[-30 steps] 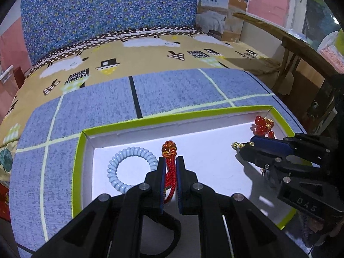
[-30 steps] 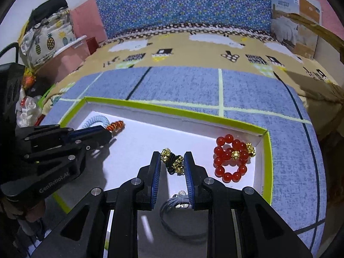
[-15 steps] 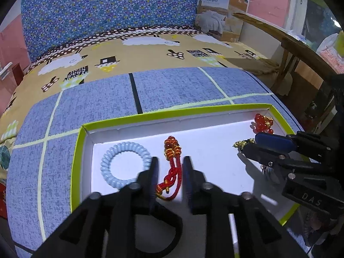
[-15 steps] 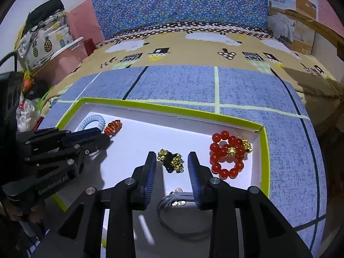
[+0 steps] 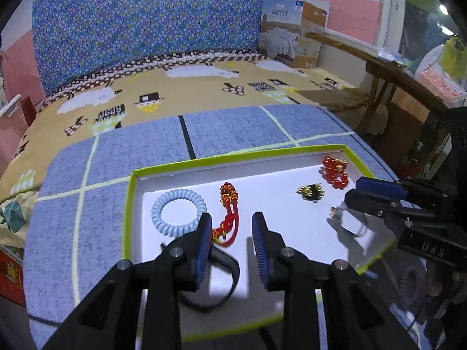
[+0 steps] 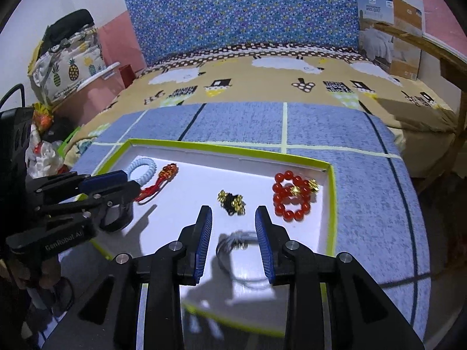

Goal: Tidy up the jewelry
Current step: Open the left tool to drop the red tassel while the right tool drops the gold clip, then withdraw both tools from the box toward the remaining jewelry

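Both grippers hovering over the white tray with lime-green rim [image 5: 128, 204], jaws spread wide, gripping nothing.

Left gripper [image 5: 230, 239] sitting bottom centre of the left wrist view. Red knotted cord charm with gold beads [image 5: 229, 213] lying in the tray just ahead of the left pad, tail end running behind the pad; contact not resolvable. Pale blue coil hair tie [image 5: 178, 213] lying flat just left of the charm, apart from it. Black band [image 5: 224, 280] sitting in the tray below the jaws, partly hidden by the fingers.

Right gripper [image 6: 233, 233] sitting bottom centre of the right wrist view. Black-and-gold bead piece [image 6: 232, 201] lying centre frame, ahead of the gap between the pads, not touching either. Red bead bracelet with gold beads [image 6: 292, 195] lying coiled at right of frame near the tray's corner. Thin silver-grey chain [image 6: 236, 242] lying between the pads, blurred.

Tray resting on a blue-grey mat with pale grid lines [image 6: 364, 145], covering the lower half of both views. Boxed quilt [image 5: 292, 32] standing upper right of the left wrist view.
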The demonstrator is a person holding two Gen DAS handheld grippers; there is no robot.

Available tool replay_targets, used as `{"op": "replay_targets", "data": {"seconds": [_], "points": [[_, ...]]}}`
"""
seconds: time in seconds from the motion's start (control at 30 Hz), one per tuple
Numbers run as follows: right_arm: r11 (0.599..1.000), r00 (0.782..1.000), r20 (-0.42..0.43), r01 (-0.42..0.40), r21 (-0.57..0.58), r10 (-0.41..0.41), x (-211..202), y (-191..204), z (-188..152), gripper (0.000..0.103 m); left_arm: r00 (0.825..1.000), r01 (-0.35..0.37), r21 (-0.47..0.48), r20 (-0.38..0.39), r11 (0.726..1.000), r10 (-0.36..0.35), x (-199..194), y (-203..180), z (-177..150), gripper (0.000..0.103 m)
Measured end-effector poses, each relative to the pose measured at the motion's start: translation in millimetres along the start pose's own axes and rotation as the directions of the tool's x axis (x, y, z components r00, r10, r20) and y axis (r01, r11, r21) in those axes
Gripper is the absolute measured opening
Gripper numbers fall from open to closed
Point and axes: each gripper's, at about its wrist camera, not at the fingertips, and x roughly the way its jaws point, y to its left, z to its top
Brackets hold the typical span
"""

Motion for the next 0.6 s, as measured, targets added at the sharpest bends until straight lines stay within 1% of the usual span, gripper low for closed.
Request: {"op": "replay_targets", "data": {"seconds": [0.3,0.47,0.6], "points": [[1.000,0.998,0.055,-0.010,0.005,0.010,-50.5,3.7,-28.9,0.032,0.998,0.010,-0.009,0.070,1.000,-0.009,-52.9,-1.1,-27.1,0.030],[1.000,0.996,0.087,-0.008,-0.005,0.009,-80.1,11.7,-51.0,0.032,0.996,0.019,-0.014,0.091,1.000,-0.018,-76.8,-3.8,-49.7,0.030],[1.000,0.995,0.103,-0.009,0.001,0.009,-98.3,15.6,-68.3,0.032,0.994,0.007,-0.019,0.105,1.000,-0.004,-93.5,-4.0,-70.0,0.030]]}}
